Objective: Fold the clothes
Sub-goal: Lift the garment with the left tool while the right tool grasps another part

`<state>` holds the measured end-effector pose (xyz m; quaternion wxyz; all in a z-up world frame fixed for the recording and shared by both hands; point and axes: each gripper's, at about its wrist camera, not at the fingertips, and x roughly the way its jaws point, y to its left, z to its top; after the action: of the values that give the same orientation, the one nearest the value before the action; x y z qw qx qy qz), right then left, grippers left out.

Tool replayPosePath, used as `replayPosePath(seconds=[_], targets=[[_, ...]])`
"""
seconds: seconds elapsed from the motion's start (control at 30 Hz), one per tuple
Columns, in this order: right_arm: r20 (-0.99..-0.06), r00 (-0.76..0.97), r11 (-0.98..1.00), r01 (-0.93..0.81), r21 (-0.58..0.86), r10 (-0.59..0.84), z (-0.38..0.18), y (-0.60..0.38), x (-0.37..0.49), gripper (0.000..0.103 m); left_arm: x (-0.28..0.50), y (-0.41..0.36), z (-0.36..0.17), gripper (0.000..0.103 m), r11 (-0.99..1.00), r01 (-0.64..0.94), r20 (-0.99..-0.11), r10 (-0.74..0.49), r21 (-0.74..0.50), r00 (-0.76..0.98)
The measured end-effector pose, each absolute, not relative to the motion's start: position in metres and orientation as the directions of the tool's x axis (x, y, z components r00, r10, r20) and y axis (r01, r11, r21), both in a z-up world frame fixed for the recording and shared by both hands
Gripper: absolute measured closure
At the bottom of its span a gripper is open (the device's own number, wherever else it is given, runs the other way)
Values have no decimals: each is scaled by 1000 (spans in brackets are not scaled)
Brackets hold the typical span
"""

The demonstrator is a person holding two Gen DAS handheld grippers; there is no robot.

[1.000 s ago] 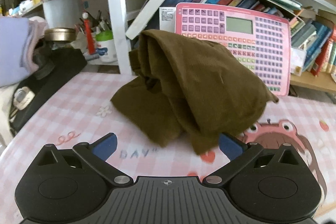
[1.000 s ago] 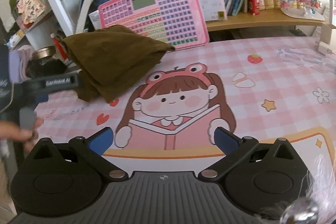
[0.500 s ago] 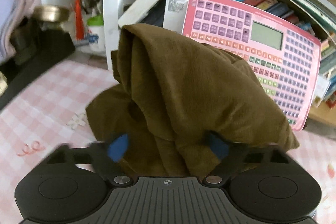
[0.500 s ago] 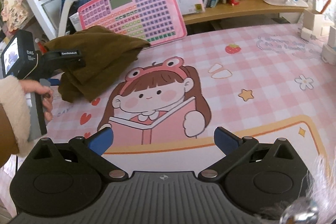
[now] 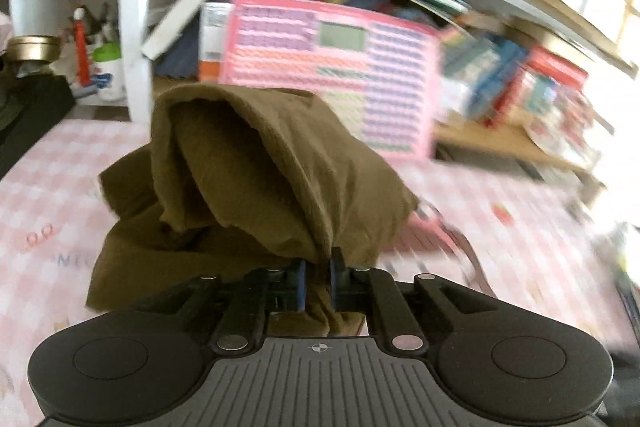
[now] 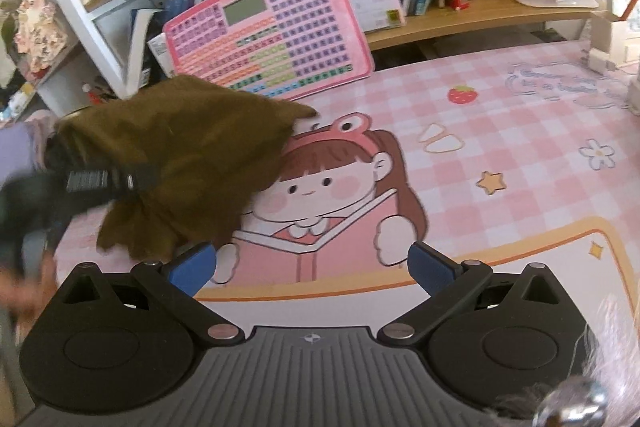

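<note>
Now the left tool [image 5: 318, 283] is closing its two blue pads on a fold of the crumpled olive-brown cloth garment [image 5: 256, 179], and the cloth is pinched between them. That garment sits in a heap on the pink checked worktop [image 6: 500, 131], partly over the cartoon girl picture [image 6: 320, 187] and in front of the pink button toy tablet [image 6: 268, 39]. Over on the other side, the right tool [image 6: 312, 267] is wide open with nothing in it.
</note>
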<state>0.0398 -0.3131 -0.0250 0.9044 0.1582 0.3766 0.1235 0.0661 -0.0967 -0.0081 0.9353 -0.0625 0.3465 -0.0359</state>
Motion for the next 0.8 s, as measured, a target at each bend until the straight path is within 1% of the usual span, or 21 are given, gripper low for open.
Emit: replayPosePath(seconds=[0.07,0.13,0.17,0.23,0.3,0.33,0.37,0.4,0.47,0.53,0.63,0.67,0.73,0.77,0.8], targets=[[-636,680,912,-124,391,365,-24,-311,39,0,41,-107,-14,93,988,59,-656,-141,-145,741],[-632,672,906,-146,398,386,-23,-309,37,0,22,-109,-19,92,981,64,-660,-171,-183,732],[-633,666,903,-155,400,395,-23,-308,36,0,13,-109,-20,88,976,58,-658,-185,-210,730],[-635,645,889,-167,426,425,-25,-308,34,0,1,-104,-20,86,963,41,-650,-210,-265,730],[-651,610,870,-142,473,453,-32,-312,34,0,-8,-99,-16,75,957,26,-638,-213,-289,740],[-659,592,861,-124,493,463,-36,-314,34,0,-12,-98,-13,62,958,20,-631,-205,-288,748],[-666,578,851,-102,515,472,-39,-316,34,0,-18,-96,-10,52,962,14,-621,-188,-274,761],[-672,564,841,-78,536,481,-42,-319,34,0,-23,-96,-5,50,966,10,-611,-170,-257,773],[-669,544,812,-39,582,506,-45,-325,34,0,-28,-94,3,39,975,-1,-594,-134,-222,794],[-650,532,772,-9,636,542,-47,-330,34,0,-31,-92,11,33,982,-17,-576,-97,-189,812],[-627,515,715,38,698,585,-51,-335,32,0,-28,-90,21,31,991,-45,-546,-31,-126,837],[-620,511,695,58,716,596,-52,-338,31,0,-24,-90,23,27,994,-49,-535,-13,-102,845],[-608,517,672,81,736,603,-52,-341,29,0,-12,-94,26,24,997,-14,-518,-24,-70,855],[-604,523,667,88,740,601,-51,-342,29,0,-5,-97,27,30,998,7,-514,-34,-55,857],[-605,531,669,92,737,593,-50,-343,28,0,0,-103,28,43,998,38,-514,-57,-46,856]])
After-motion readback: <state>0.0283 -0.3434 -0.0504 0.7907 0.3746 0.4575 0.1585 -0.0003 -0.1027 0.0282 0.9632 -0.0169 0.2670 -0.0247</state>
